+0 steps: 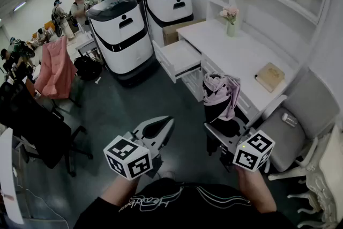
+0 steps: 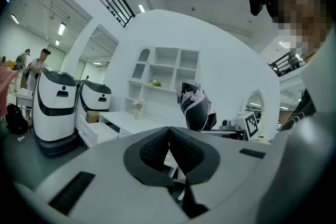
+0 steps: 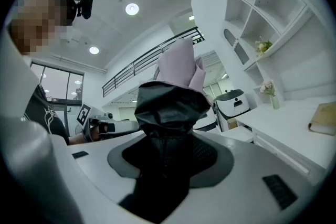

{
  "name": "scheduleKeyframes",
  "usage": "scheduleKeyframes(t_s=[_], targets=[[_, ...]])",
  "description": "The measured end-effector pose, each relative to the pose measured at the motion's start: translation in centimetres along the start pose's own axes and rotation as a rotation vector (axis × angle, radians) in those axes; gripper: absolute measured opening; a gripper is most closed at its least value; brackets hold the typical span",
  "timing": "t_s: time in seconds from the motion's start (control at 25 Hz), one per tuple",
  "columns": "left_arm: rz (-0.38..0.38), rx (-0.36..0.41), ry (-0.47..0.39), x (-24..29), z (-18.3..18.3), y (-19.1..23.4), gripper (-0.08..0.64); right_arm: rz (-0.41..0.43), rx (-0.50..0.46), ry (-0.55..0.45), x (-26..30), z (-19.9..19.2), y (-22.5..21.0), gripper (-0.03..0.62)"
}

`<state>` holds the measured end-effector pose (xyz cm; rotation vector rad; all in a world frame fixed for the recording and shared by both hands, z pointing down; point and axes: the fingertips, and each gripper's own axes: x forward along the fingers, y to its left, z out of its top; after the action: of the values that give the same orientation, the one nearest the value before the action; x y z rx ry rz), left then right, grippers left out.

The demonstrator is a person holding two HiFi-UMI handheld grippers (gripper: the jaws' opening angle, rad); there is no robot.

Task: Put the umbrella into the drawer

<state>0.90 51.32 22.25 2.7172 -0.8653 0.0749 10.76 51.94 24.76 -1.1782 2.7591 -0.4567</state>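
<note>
1. Now the right tool (image 1: 214,131) is clamped on the folded black-and-lilac fabric umbrella (image 1: 221,95), holding it upright just off the white surface's (image 1: 252,56) front edge.
2. The left tool (image 1: 161,127) has its jaws together, empty.
3. Carrying step; next, the umbrella likely needs tipping flat over the open white drawer (image 1: 179,57) at that front edge.

Vase (image 1: 231,28), book (image 1: 269,76), gry chair (image 1: 308,110)

The white counter (image 1: 252,51) stands beyond the right tongs (image 1: 215,134). On it lie a tan book (image 1: 269,76), nearer them, and a flower vase (image 1: 230,27), farther off.
</note>
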Motion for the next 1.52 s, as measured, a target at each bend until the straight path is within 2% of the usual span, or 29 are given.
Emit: scheduleKeyframes(t_s=[0.56, 0.84, 1.16, 1.52], targets=[[-0.027, 0.011, -0.009, 1.1, 0.1, 0.6, 0.020, 0.020, -0.027, 0.020, 1.0, 0.1, -0.4, 0.210], [-0.019, -0.012, -0.013, 2.3, -0.8, 4.5, 0.020, 0.036, -0.023, 0.040, 4.5, -1.0, -2.3, 0.212], [-0.011, -0.107, -0.010, 6.6, -1.1, 14.6, 0.020, 0.041, 0.015, 0.085, 13.1, -2.3, -8.5, 0.212], [-0.019, -0.128, 0.038, 15.3, 3.7, 32.3, 0.020, 0.018, 0.109, 0.112, 29.0, -0.5, -19.1, 0.212]])
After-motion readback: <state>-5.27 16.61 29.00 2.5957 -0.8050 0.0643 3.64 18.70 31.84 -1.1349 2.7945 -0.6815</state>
